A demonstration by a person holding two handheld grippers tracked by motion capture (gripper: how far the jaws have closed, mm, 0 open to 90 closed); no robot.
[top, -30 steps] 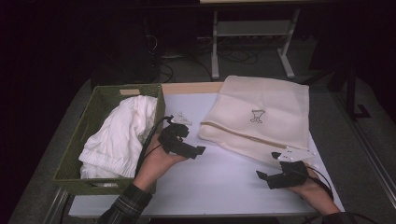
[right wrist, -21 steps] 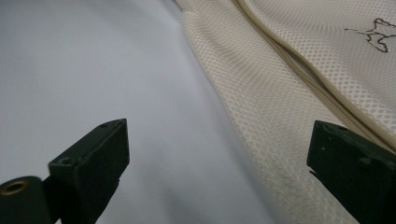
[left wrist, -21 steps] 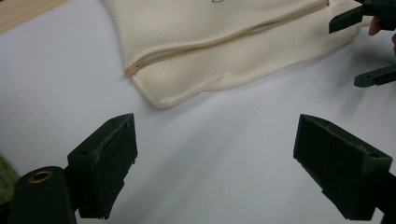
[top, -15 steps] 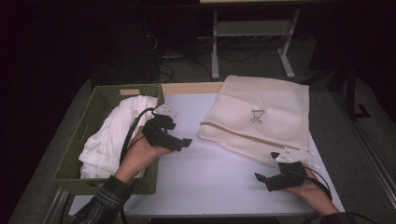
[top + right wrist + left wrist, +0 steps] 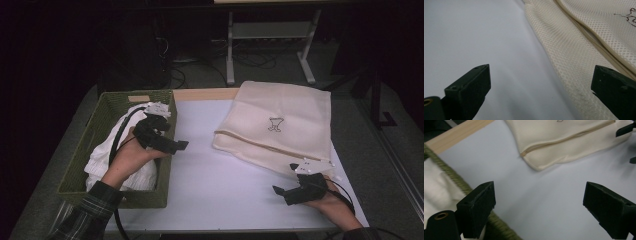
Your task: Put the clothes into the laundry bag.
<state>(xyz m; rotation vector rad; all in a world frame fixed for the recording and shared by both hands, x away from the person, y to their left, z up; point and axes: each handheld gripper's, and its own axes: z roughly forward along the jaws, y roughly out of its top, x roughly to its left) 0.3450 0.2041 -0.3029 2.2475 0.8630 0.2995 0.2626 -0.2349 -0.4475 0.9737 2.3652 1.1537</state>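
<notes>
One basket (image 5: 80, 165), one white cloth (image 5: 107, 152) inside, one cream bag (image 5: 285, 125) on desk (image 5: 220, 185). Left gripper (image 5: 172, 145) above basket rim, jaws spread wide, nothing held; cloth just behind jaws. Right gripper (image 5: 282, 192) jaws wide apart, empty, bag just beside. Right gripper view shows bag's mesh and zip (image 5: 596, 40); high view shows small drawing (image 5: 275, 123).

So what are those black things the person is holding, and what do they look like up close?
They are two handheld grippers. The left gripper and the right gripper are matte black, each with two blocky jaws and a pale plate on top. A black cable trails from the left one. The person wears a plaid sleeve.
</notes>
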